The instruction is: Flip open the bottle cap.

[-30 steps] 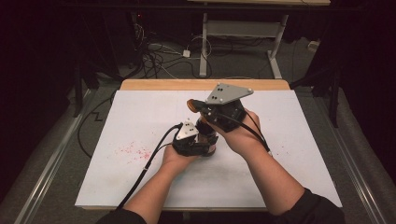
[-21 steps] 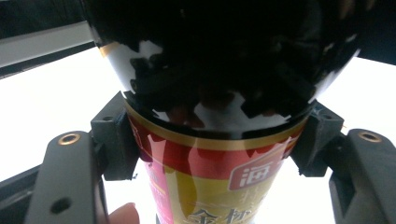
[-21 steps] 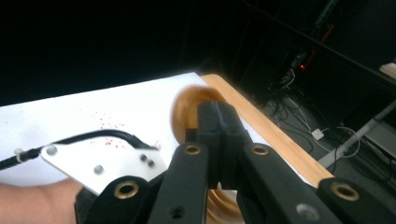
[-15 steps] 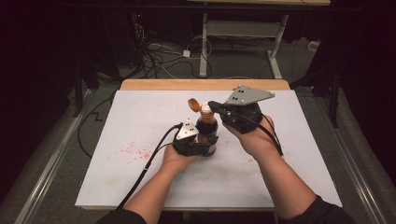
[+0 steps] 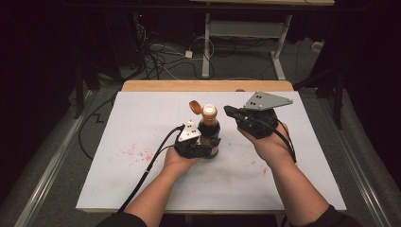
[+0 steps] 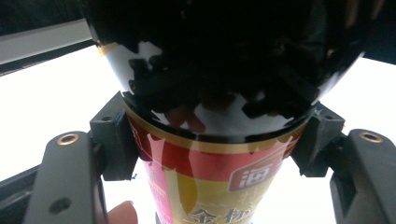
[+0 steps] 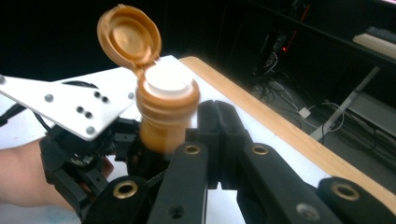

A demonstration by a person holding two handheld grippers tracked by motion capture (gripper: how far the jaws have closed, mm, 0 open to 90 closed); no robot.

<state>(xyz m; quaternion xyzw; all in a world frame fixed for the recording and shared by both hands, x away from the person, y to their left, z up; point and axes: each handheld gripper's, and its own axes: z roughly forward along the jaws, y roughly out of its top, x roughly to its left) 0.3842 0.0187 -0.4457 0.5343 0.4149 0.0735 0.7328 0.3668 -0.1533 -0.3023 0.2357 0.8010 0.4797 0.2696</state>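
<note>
We hold a dark sauce bottle (image 5: 208, 137) standing up near the middle of the white board (image 5: 142, 184). Our left gripper (image 5: 202, 146) is clamped on the bottle's body, with one black pad pressing each side. Up close in the left gripper view, the bottle (image 6: 219, 154) is round and shiny, with a red and gold paper label under a smooth black shoulder.

The brown flip cap (image 5: 196, 107) is open and tips back to the far left on its little hinge. In the right gripper view the cap (image 7: 129, 35) looks like a round plastic cup, and the white spout (image 7: 166, 80) under it is flat and smooth.

Our right gripper (image 5: 230, 112) is just to the right of the bottle's neck, and it does not touch it. Its two black jaws are pressed together with nothing between them.

We think the job now is about that cap, most likely pushing it shut. To do it well, we should keep the left grip firm so the slippery bottle does not spin or tip. We should bring the right gripper's tip behind the cap and push it slowly down over the spout. A hard poke could knock the bottle over and spill sauce on the board, which already has small red specks (image 5: 137, 152) at the left.
</note>
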